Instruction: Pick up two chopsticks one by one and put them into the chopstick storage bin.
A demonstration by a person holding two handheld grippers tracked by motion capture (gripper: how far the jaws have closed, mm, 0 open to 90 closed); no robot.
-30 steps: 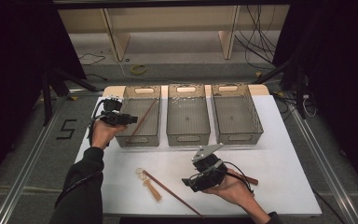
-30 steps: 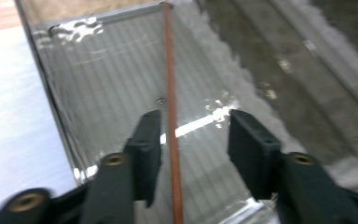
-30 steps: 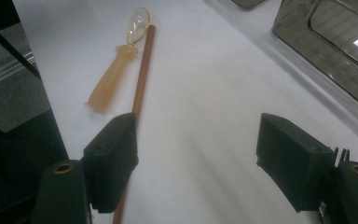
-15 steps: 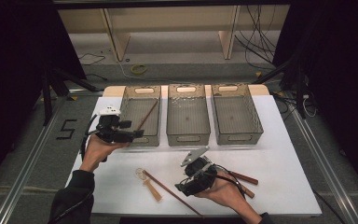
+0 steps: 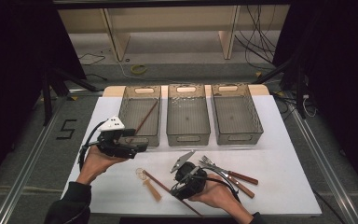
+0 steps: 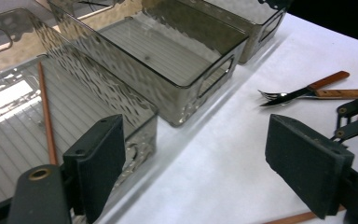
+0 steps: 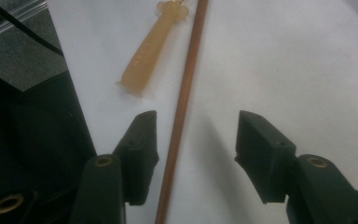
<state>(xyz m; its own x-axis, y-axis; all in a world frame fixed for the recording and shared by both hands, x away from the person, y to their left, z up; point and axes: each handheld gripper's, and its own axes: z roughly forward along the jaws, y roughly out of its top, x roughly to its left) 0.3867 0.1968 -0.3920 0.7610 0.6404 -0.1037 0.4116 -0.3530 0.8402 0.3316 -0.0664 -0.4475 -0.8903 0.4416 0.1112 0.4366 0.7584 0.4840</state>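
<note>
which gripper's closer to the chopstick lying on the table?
Right. The right gripper straddles the chopstick on the table, jaws closing, pads not yet touching. The left gripper sits by the left bin.

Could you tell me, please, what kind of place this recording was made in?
Probably a lab or studio bench for recording handling: a white-covered table between dark curtains, three smoked transparent plastic bins in a row, loose cables on the floor, and a taped number five.

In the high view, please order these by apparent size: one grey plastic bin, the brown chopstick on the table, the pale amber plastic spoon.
1. Grey plastic bin, clearly largest.
2. Brown chopstick on the table, long but thin.
3. Pale amber plastic spoon, shortest.
</note>
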